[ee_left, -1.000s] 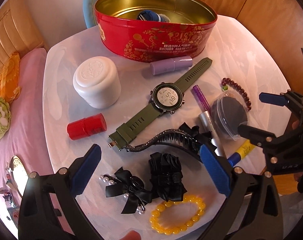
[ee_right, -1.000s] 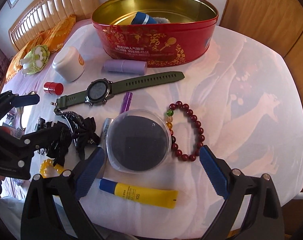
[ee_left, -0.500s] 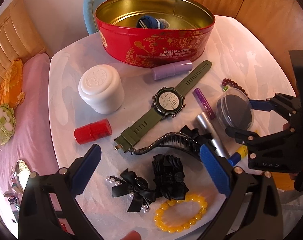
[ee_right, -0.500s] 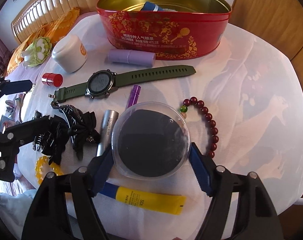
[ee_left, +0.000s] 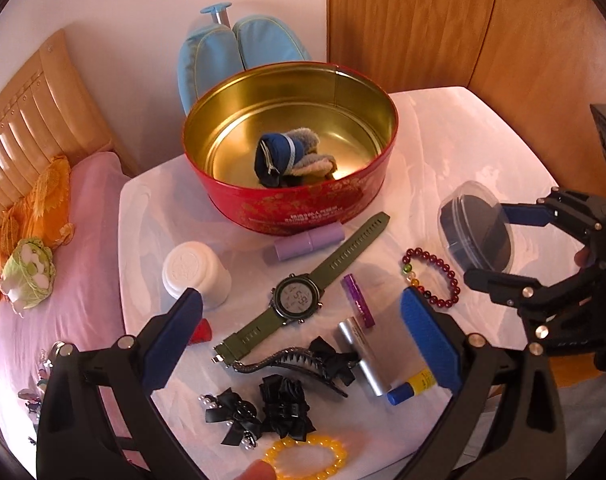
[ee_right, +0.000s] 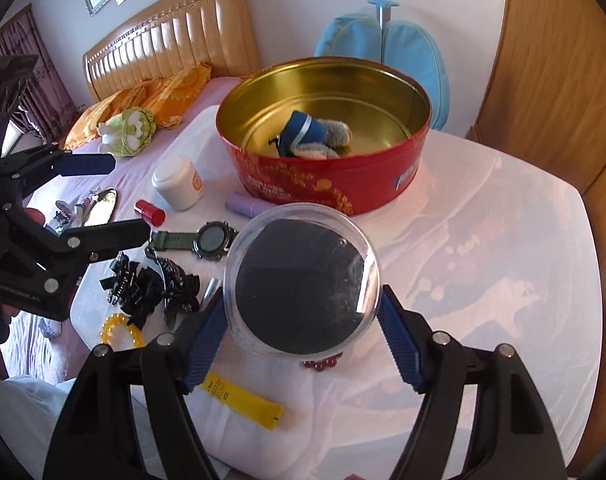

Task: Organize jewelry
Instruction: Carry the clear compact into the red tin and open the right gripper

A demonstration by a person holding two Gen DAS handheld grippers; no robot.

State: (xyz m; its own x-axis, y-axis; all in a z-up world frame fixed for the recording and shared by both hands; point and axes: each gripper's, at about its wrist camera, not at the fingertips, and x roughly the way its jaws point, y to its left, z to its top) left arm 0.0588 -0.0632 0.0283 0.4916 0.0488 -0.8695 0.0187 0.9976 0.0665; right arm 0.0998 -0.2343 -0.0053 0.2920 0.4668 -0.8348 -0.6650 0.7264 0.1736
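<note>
My right gripper (ee_right: 303, 344) clamps the clear round case (ee_right: 301, 278), lifted just in front of the red tin (ee_right: 331, 188); left gripper (ee_left: 303, 340) wide open, empty, nr the tin.

A bed with a pink sheet (ee_left: 83, 216) lies left of the white-covered desk (ee_left: 443, 152). At its head stands a tan padded headboard (ee_right: 171, 44), with orange pillows (ee_right: 163, 92) and a green cabbage plush (ee_right: 129, 130) just before it. Behind the desk leans a light blue cushioned thing (ee_left: 239, 56); wooden panels (ee_left: 423, 24) rise to its right.
</note>
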